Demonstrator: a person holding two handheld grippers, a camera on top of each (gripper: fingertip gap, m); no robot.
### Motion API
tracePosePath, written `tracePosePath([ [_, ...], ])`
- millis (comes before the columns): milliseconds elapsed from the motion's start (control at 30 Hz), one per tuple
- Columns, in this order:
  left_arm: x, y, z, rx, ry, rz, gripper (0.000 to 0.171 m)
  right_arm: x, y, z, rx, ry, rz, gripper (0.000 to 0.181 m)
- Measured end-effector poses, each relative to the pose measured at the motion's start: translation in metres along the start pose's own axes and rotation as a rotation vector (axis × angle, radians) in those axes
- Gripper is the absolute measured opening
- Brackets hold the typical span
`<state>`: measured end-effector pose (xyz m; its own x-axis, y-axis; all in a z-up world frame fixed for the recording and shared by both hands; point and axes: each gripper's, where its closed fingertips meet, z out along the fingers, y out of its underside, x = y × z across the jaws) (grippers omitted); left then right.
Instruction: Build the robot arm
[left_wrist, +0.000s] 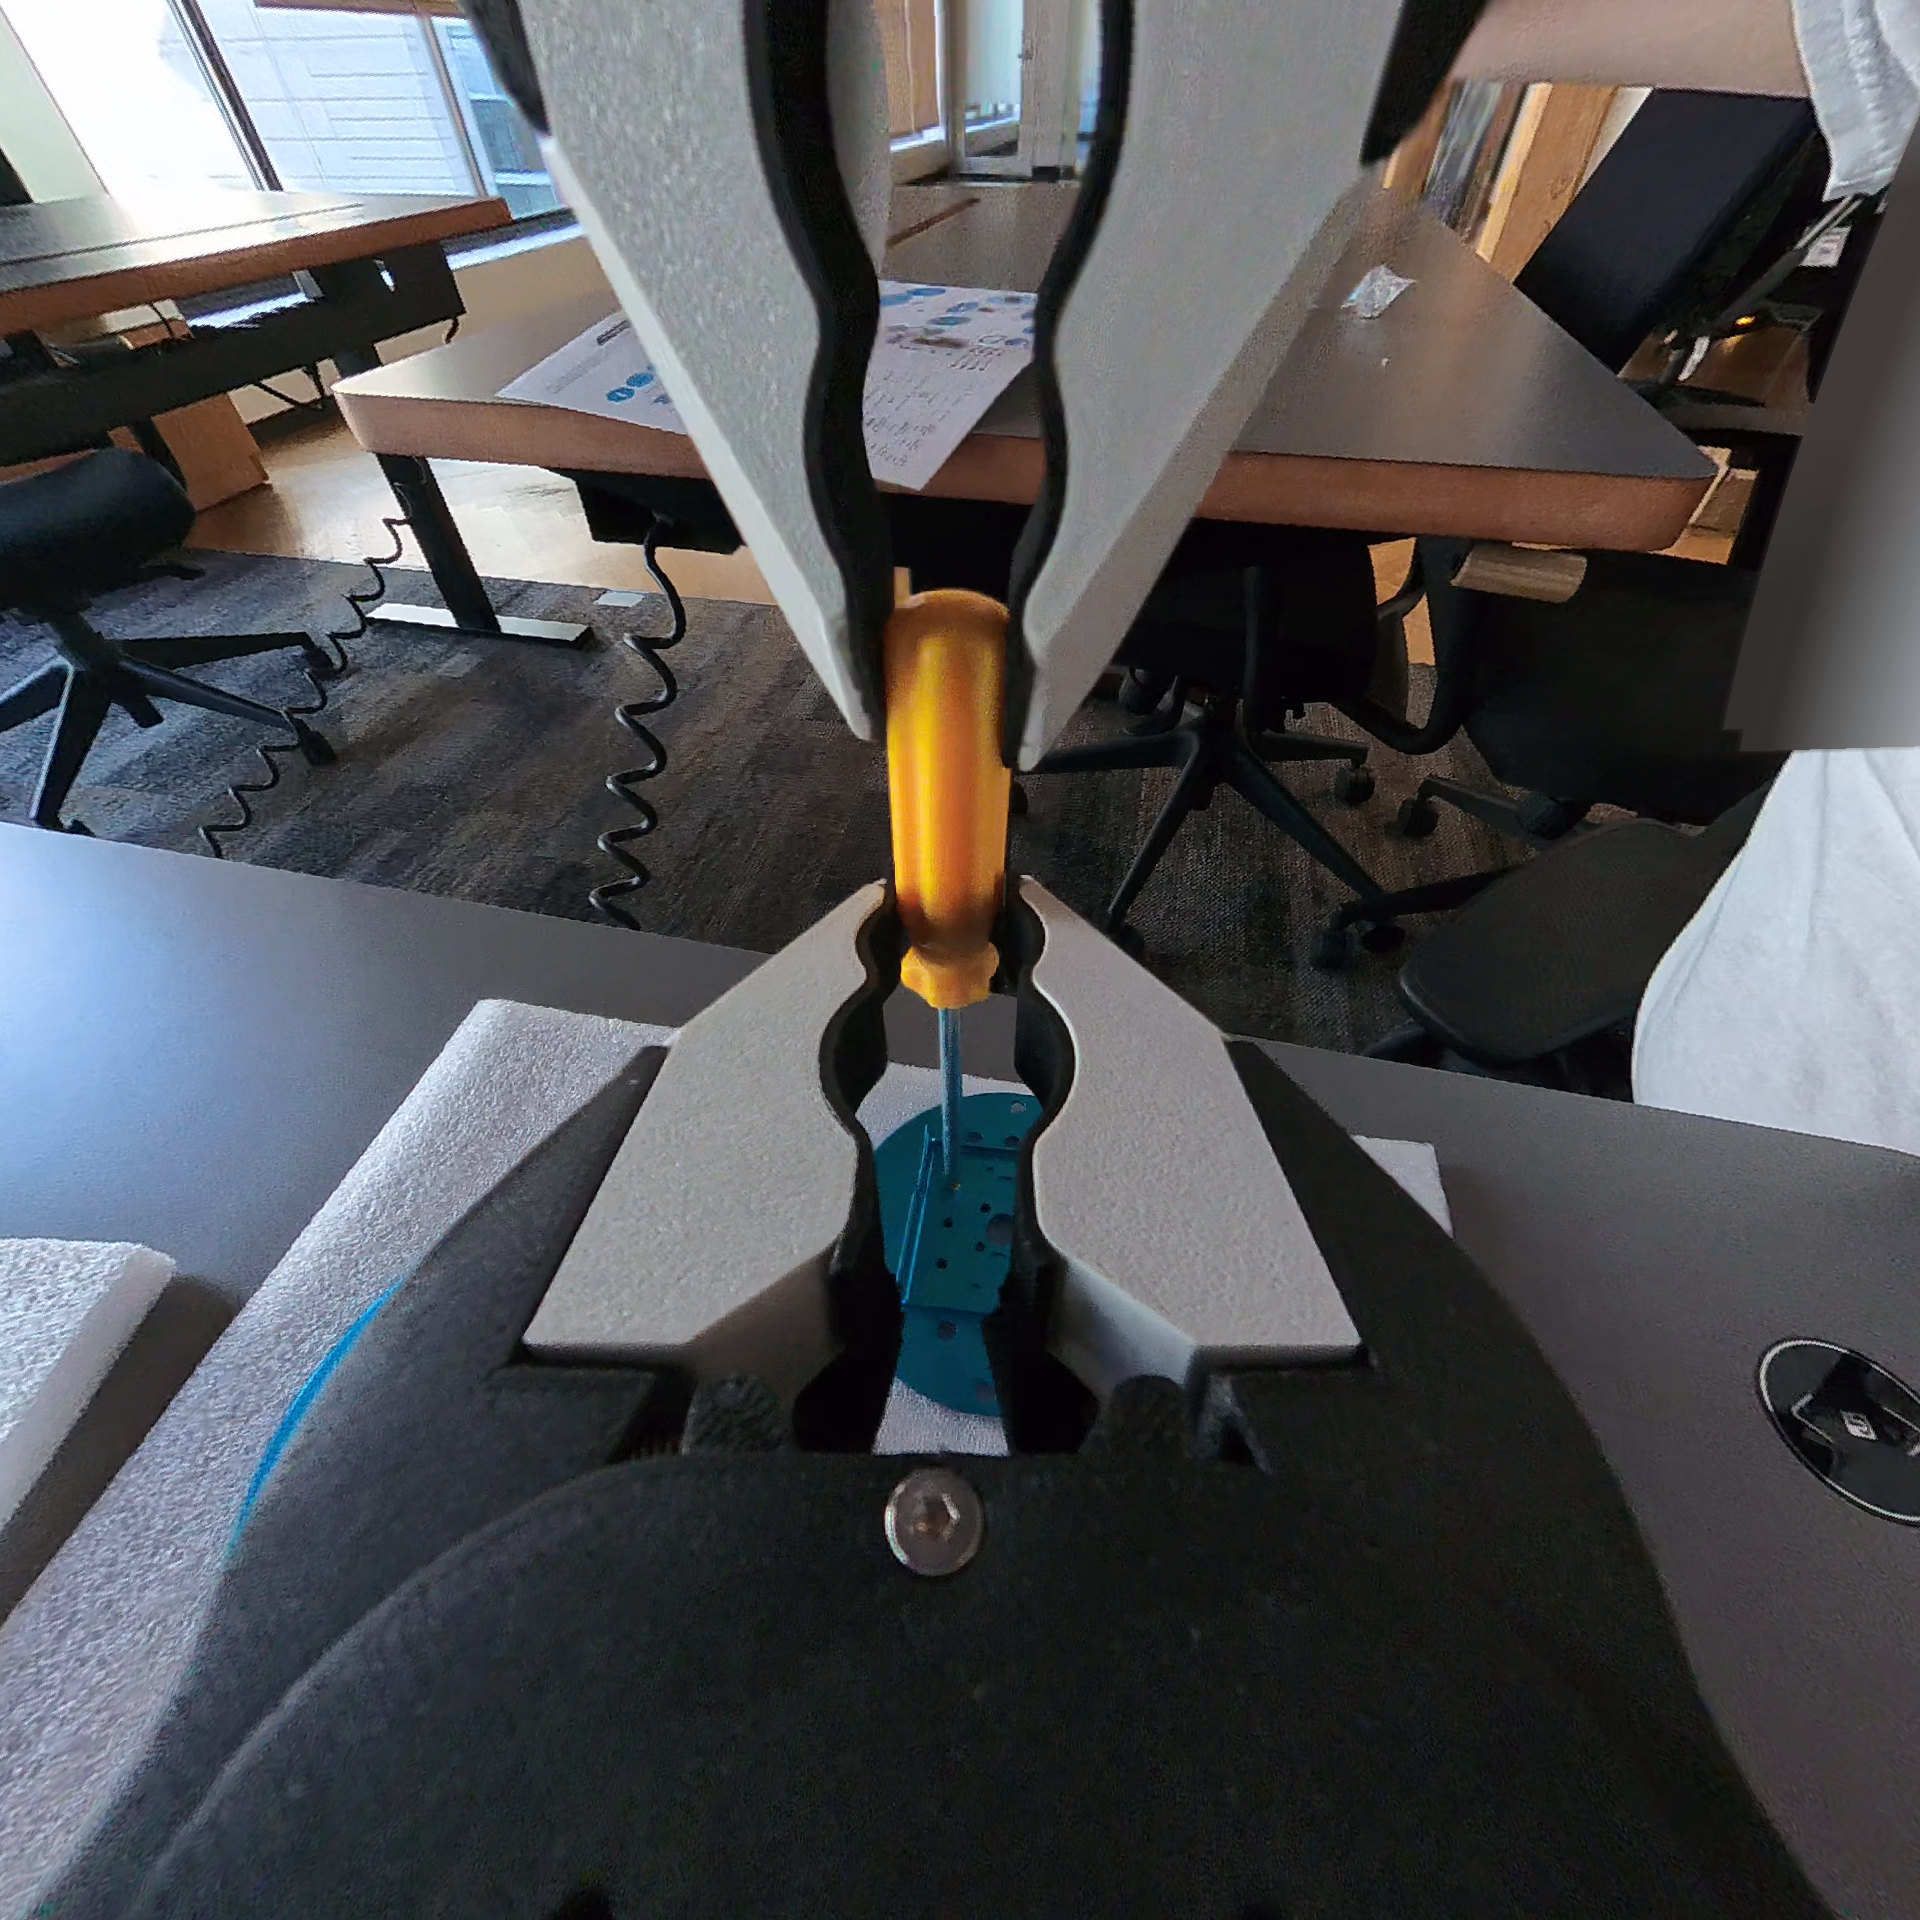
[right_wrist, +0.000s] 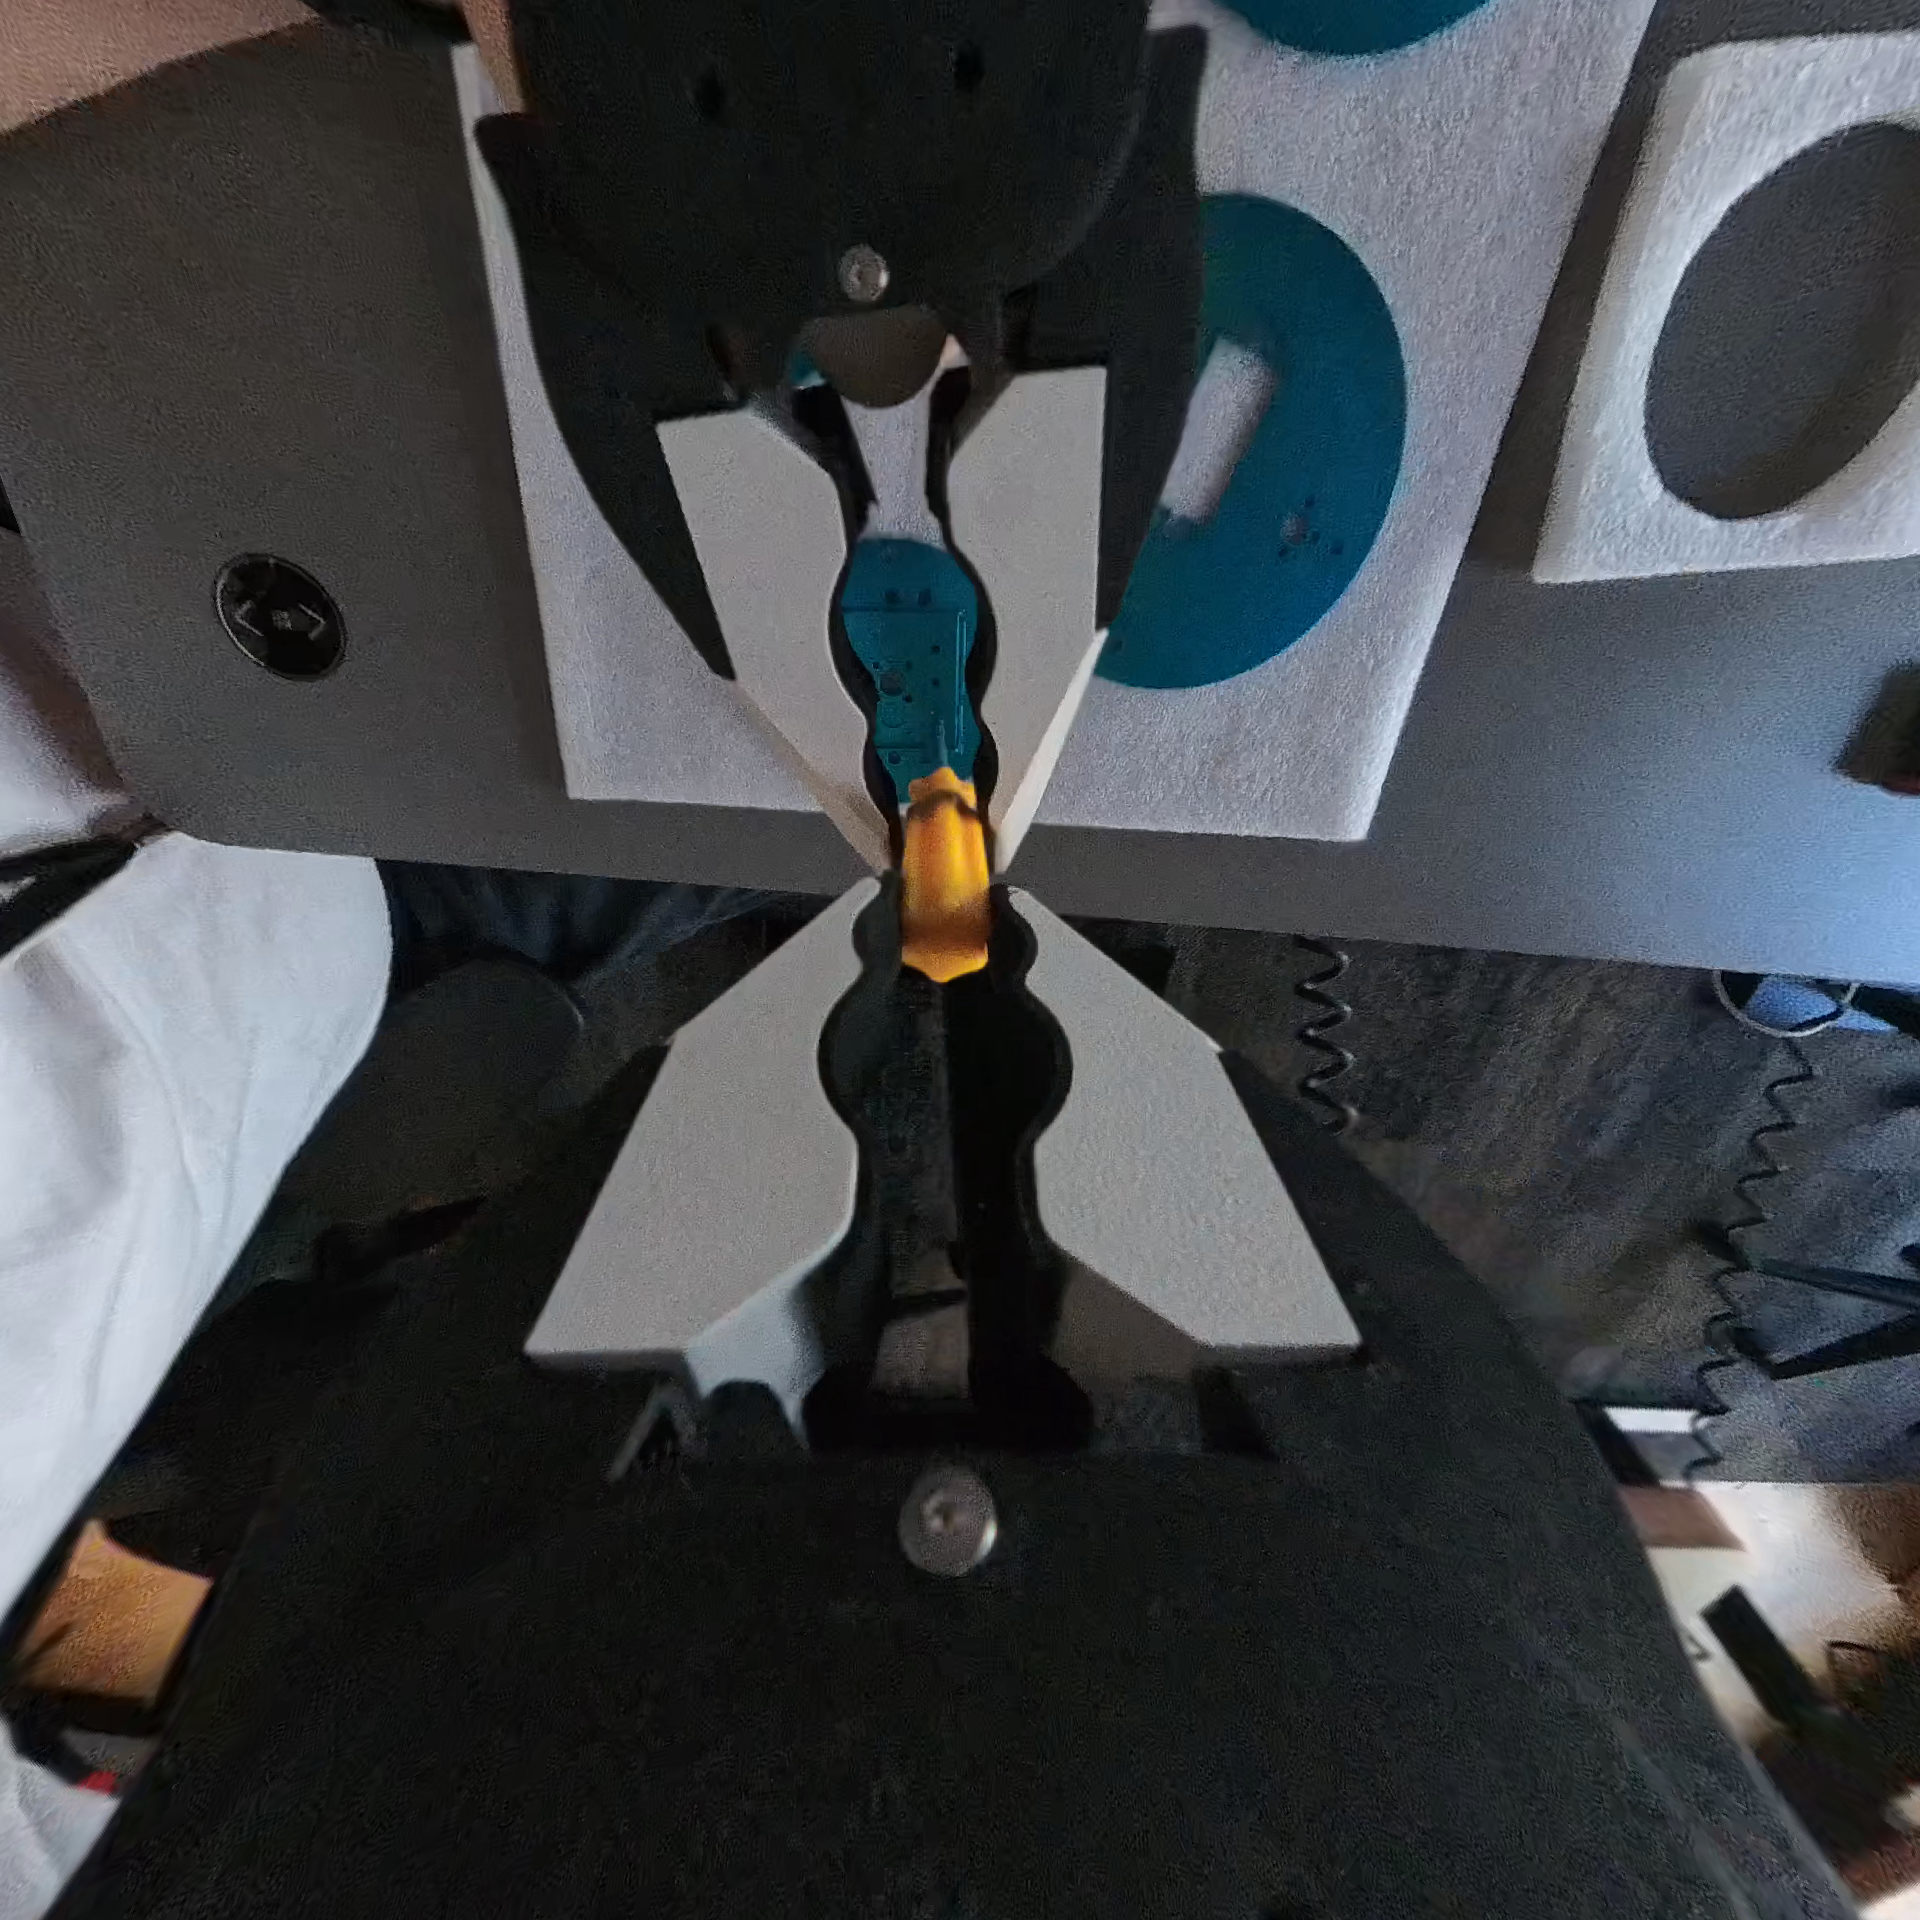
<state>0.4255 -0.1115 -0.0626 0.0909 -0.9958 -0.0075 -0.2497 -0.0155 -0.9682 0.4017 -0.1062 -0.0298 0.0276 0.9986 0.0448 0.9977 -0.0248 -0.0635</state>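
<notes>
Dark desk (left_wrist: 260, 1018) underneath, white foam sheet (left_wrist: 343, 1226) flat on it. Second foam block (right_wrist: 1766, 156) off to one side, with an oval cutout showing desk through it. Round black grommet (right_wrist: 278, 617) set in the desktop near the foam.

On the foam sheet: large blue ring plate (right_wrist: 1309, 457) with a rectangular slot, lying flat, just beside the left gripper's body. Smaller blue disc (left_wrist: 951, 1351) under a blue perforated bracket (left_wrist: 961, 1247), both seen only through the gap between the left gripper's fingers.

Screwdriver (left_wrist: 948, 790) upright, orange handle, thin shaft pointing down, tip touching the bracket by one of its holes.

Left gripper (left_wrist: 948, 914) closed on the lower end of the handle, at the collar, fingers straddling bracket and disc. Right gripper (right_wrist: 943, 925) closed on the upper end of the same handle, coming in from above, opposite the left. Both clamped on the one tool, fingertips near each other along the handle.

Behind: another desk (left_wrist: 1455, 395) with a printed sheet (left_wrist: 914, 405), office chairs (left_wrist: 1226, 748), coiled black cables (left_wrist: 634, 748) hanging to grey carpet. White sleeve (left_wrist: 1797, 935) at the right edge.
</notes>
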Motion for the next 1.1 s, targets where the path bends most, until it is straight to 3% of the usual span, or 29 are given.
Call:
tracePosePath([
  [133,0.002,0.000,0.000,0.005,0.015,-0.003,0.016,-0.003,0.000,0.001,-0.005,-0.053,0.068,0.016],
  [233,0.001,0.001,-0.001,0.001,0.012,0.002,0.016,0.001,-0.002,0.003,-0.010,0.056,-0.196,0.024],
  [300,0.001,0.001,-0.001,0.006,0.015,0.002,0.016,0.000,-0.004,0.004,-0.008,0.098,-0.294,0.019],
  [633,0.000,0.002,0.003,-0.012,-0.007,0.000,0.022,0.004,-0.001,0.006,-0.012,-0.037,0.081,0.018],
  [700,-0.002,0.002,0.003,-0.015,-0.018,-0.003,0.015,0.005,-0.002,0.005,-0.004,-0.047,0.127,0.018],
  [933,0.000,0.003,0.002,-0.018,-0.003,0.023,0.015,0.000,-0.003,0.004,0.008,0.041,-0.249,0.018],
  [1033,0.002,0.003,0.002,-0.024,-0.003,0.045,0.015,-0.004,-0.010,0.005,0.045,0.038,-0.294,0.016],
  [1100,0.001,0.003,0.003,-0.028,-0.011,0.046,0.016,-0.004,-0.008,0.005,0.025,0.020,-0.206,0.016],
])
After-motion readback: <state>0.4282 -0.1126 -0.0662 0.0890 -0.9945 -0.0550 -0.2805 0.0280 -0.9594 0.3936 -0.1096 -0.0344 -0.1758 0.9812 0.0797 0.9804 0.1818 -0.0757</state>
